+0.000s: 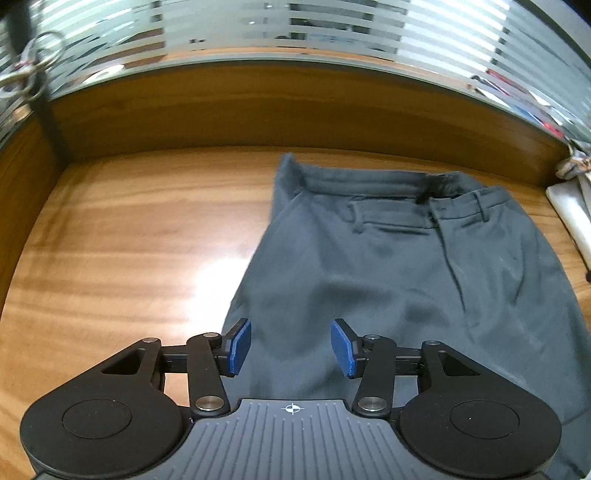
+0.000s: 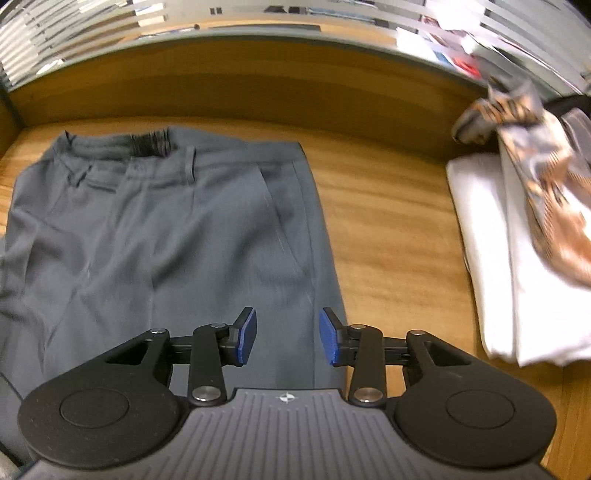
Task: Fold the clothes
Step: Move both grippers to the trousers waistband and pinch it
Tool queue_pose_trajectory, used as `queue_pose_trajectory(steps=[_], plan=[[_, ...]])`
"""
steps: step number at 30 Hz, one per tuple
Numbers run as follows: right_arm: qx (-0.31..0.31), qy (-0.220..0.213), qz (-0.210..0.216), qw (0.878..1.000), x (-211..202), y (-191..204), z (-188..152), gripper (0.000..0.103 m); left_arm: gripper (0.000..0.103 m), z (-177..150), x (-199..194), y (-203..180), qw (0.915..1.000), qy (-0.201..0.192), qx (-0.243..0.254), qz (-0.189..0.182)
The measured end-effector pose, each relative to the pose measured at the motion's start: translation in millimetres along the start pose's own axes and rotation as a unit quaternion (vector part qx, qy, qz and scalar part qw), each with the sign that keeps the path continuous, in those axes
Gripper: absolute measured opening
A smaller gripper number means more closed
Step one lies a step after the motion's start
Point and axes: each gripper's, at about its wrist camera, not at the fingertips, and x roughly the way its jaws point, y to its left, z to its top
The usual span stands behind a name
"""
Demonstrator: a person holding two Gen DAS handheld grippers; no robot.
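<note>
Grey trousers (image 1: pixel 406 266) lie flat on wooden desk (image 1: pixel 129 240), waistband at far end. Left gripper (image 1: pixel 291 349) & right gripper (image 2: pixel 287 341) both above the legs w/ blue pads apart, holding nothing. Folded white cloth (image 2: pixel 491 258) w/ patterned scarf (image 2: pixel 535 177) on top, at desk's right

Office: wooden desk (image 1: pixel 110 229), wood partition (image 1: pixel 258 107), frosted striped glass (image 1: pixel 332 29) behind.
</note>
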Motion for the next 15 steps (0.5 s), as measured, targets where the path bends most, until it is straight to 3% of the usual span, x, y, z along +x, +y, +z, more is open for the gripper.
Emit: queue_pose_trajectory(steps=[5,15], plan=[[-0.012,-0.005,0.011,1.0,16,8,27,0.045,0.052,20,15,-10,0.9997,-0.002,0.021,-0.014],[-0.025,-0.008,0.026,0.999,51,21,70,0.049,0.053,67,44,-31,0.9992,-0.013,0.018,-0.033]])
